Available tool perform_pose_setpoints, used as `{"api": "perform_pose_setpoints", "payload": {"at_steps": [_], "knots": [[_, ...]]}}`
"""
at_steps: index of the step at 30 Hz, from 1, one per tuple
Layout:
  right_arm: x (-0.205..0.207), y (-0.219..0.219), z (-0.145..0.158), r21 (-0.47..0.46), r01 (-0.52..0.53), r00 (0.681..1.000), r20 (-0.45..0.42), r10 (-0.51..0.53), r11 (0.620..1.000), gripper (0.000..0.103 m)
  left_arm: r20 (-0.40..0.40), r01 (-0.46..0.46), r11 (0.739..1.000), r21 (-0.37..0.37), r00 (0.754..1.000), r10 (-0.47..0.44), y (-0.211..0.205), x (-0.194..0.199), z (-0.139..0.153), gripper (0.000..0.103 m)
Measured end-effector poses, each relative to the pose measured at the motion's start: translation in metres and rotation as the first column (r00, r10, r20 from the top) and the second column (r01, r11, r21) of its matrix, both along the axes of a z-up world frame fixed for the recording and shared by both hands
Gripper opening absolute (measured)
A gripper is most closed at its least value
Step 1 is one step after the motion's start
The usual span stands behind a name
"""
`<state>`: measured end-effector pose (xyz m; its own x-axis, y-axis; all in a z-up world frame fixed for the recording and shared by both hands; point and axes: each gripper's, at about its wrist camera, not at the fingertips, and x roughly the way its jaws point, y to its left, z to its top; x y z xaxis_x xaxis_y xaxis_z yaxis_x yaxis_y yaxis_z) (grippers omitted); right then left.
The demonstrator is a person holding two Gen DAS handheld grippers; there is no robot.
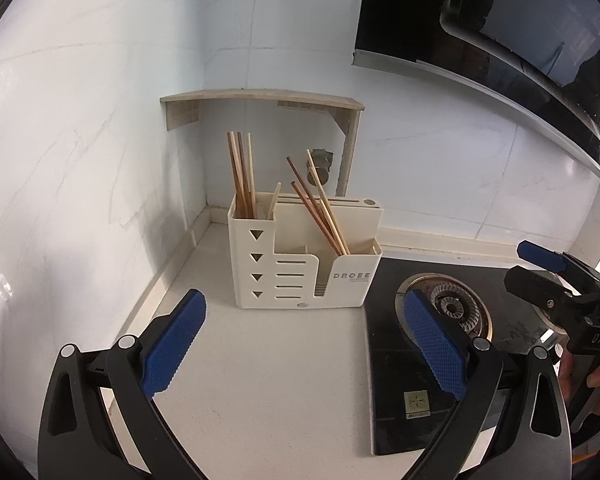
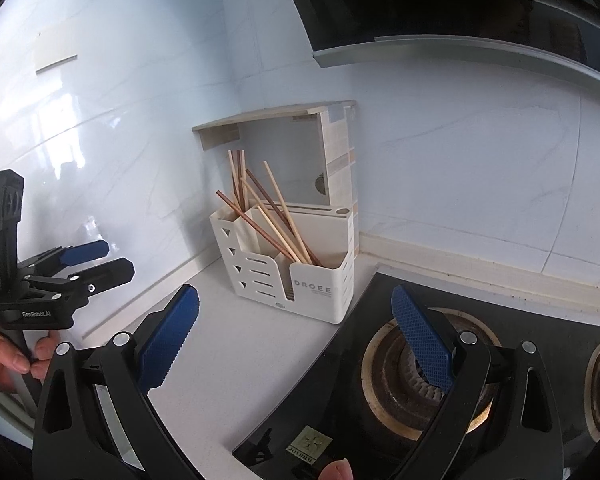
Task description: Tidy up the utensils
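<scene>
Blue-padded left gripper (image 1: pixel 300 344) fills the near edge of its own view, jaws spread wide w/ nothing between them. Right gripper (image 2: pixel 296 344) likewise gapes empty, hovering partly over the stove burner (image 2: pixel 416 368) at abt 5 o'clock in its view.

Cream utensil holder (image 1: pixel 304 256) stands on the white counter (image 1: pixel 260 380) at 12 o'clock from the left gripper, in the wall corner, just beside the black cooktop (image 1: pixel 400 392). One bunch of chopsticks (image 1: pixel 241 172) stands near-upright in the tall slot at 11 o'clock; a second, mixed bunch (image 1: pixel 320 212) leans crossed and splayed in the low front compartment.

Risks, as I judge them: the leaning sticks overlap, so pinching one likely drags its neighbours out or flicks them onto the cooktop. Holder looks light; a sideways pull could tip or slide it. Low shelf (image 1: pixel 260 96) above limits lift room, so a straight-up pull may jam stick tips vs. it. Both grippers are near each other, so they could clash on approach.
</scene>
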<state>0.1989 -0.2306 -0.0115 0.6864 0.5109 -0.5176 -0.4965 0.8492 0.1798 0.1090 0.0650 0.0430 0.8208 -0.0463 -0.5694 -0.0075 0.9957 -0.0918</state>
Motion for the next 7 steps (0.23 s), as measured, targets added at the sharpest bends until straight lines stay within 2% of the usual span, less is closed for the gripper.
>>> {"api": "perform_pose_setpoints", "payload": {"at_steps": [7], "knots": [[-0.0001,-0.0005,0.0001,0.002,0.002,1.0,-0.003,-0.002,1.0,0.098,-0.013,-0.009,1.0,-0.005,1.0,0.009,0.0013,0.0016,-0.002,0.097]]}}
